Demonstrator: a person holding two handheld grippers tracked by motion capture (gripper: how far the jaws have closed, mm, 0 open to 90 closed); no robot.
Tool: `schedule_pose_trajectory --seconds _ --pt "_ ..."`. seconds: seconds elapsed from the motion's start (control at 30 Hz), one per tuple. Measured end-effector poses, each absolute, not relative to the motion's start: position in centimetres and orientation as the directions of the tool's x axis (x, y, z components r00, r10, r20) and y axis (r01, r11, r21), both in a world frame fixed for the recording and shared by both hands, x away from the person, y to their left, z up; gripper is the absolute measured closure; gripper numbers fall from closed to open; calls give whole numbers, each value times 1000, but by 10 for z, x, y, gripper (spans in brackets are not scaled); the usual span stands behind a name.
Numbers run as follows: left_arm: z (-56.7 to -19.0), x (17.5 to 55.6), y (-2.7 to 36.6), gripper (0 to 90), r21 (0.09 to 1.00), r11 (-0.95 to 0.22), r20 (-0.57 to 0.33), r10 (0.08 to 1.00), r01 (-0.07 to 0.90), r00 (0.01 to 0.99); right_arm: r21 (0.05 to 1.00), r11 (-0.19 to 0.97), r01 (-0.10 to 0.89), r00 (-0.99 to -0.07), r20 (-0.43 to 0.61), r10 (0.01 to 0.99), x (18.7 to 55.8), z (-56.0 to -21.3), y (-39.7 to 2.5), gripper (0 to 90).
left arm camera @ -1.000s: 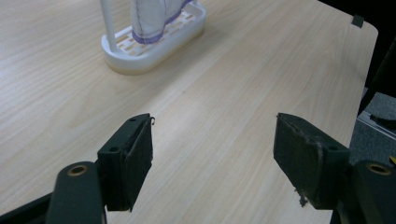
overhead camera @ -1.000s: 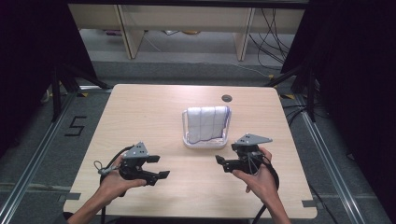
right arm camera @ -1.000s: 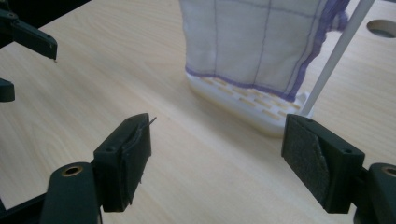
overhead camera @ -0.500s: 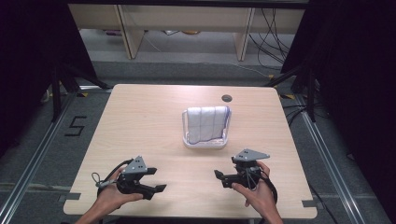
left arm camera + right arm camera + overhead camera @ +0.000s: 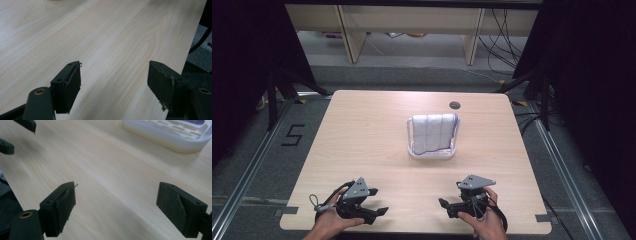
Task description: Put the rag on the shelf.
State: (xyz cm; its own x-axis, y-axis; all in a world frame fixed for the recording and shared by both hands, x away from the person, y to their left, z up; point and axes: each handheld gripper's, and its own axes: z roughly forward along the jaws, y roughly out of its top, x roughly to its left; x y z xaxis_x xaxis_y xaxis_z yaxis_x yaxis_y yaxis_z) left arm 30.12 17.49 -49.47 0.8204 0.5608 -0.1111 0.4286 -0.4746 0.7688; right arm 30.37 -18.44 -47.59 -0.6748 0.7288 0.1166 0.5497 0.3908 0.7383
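Holding what looks like a folded cloth, white basket stands mid-table.

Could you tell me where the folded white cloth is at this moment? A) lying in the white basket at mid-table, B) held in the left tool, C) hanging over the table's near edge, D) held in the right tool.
A: the folded white cloth lies in the white basket at mid-table, while both tools are open near the front edge.

I have both hands low at the near edge. My left gripper sits in my left hand, fingers spread wide with nothing between them, pointing right. My right gripper, in my right hand, points left toward it, fingers equally wide and empty.
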Motion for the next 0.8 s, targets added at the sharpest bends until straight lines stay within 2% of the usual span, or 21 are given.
schedule_pose_trajectory --seconds 0.27,0.3,0.33,0.37,0.4,0.5,0.57,0.6,0.8 --pt "-498 295 177 263 769 -473 -115 561 431 820 715 426 554 -690 108 716 295 -484 -183 167" --pt "-498 297 179 263 763 -493 -93 556 418 826 717 430 549 -697 109 709 296 -485 -183 167" --pt "-499 297 178 263 771 -467 -113 569 434 814 714 430 553 -686 97 721 295 -485 -184 167" --pt "-499 299 180 263 761 -490 -93 566 425 819 708 420 567 -676 109 729 295 -485 -184 167" --pt "-500 297 179 263 767 -462 -121 578 445 807 710 414 570 -670 109 735 295 -485 -184 167" --pt "-500 298 179 262 765 -480 -105 564 430 819 707 402 582 -658 119 744 295 -486 -184 166" --pt "-501 297 177 261 765 -465 -126 571 446 811 709 418 568 -669 102 737 296 -487 -184 166" --pt "-500 298 178 260 759 -495 -97 557 423 825 710 415 569 -667 103 738 296 -488 -184 166" --pt "-502 300 180 249 763 -471 -111 579 443 808 712 415 567 -668 102 737 297 -488 -184 167"
